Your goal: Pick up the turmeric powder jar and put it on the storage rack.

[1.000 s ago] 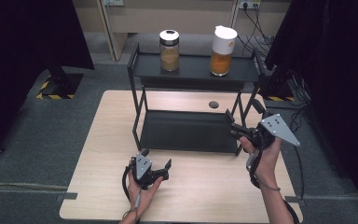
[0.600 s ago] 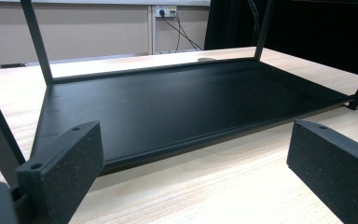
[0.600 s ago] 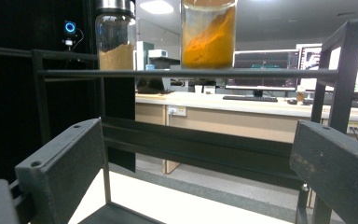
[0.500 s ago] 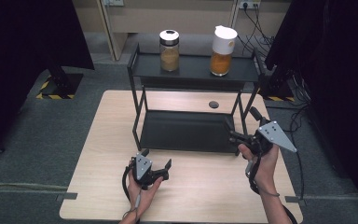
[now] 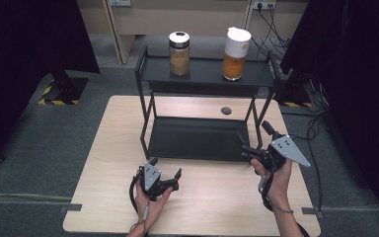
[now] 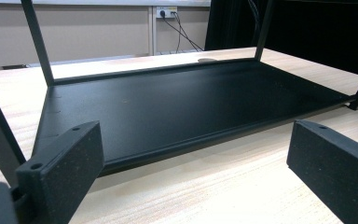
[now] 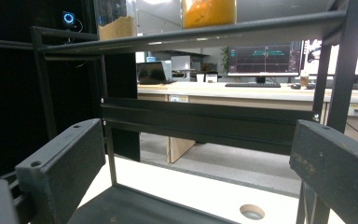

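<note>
A black two-tier rack [image 5: 144, 98] stands on the wooden table [image 5: 108, 148]. On its top shelf [image 5: 202, 74] are a black-lidded glass jar of tan stuff [image 5: 179, 53] and a white-lidded jar of orange stuff [image 5: 236, 54]. The lower shelf [image 5: 197, 138] is bare. My left gripper [image 5: 166, 168] rests open on the table just in front of that shelf [image 6: 191, 102], its jaws [image 6: 196, 172] empty. My right gripper [image 5: 252, 132] is open and empty at the rack's front right corner. It looks through the rack [image 7: 191, 35] with both jars [image 7: 209, 11] [image 7: 116, 23] above it.
A round cable hole [image 5: 226, 110] is in the table behind the rack. Cables [image 5: 321, 148] trail on the floor at the right, and dark curtains [image 5: 29, 49] hang on both sides. Bare tabletop lies in front of the rack.
My right gripper has drawn back a little toward the table's front and sunk lower. The left gripper has stayed where it was.
</note>
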